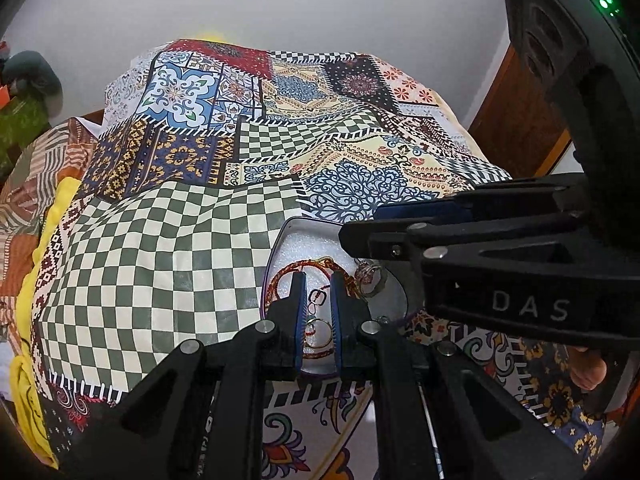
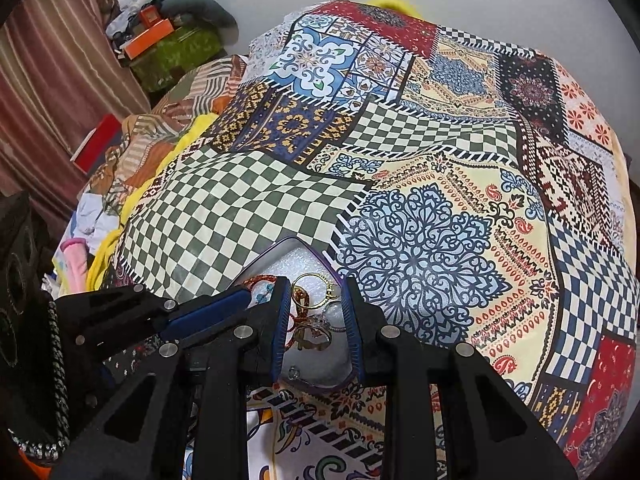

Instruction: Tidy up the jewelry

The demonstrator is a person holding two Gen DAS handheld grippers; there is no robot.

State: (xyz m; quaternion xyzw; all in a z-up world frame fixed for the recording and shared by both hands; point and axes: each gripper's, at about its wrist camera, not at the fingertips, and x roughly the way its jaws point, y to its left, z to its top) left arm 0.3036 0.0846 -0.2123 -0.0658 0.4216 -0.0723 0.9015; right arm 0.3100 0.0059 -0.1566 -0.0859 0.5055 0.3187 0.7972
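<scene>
Covering bed: patchwork cloth (image 2: 420, 208), white wall (image 1: 320, 8).

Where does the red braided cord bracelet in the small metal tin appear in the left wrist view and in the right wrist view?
Left wrist view: the red braided cord bracelet arcs across the small metal tin, just beyond the left gripper.
Right wrist view: it lies at the tin's left side, beside the right gripper's left finger.
Shared landmark: the green-and-white checkered patch of the patchwork bedsheet, left of the tin.
</scene>
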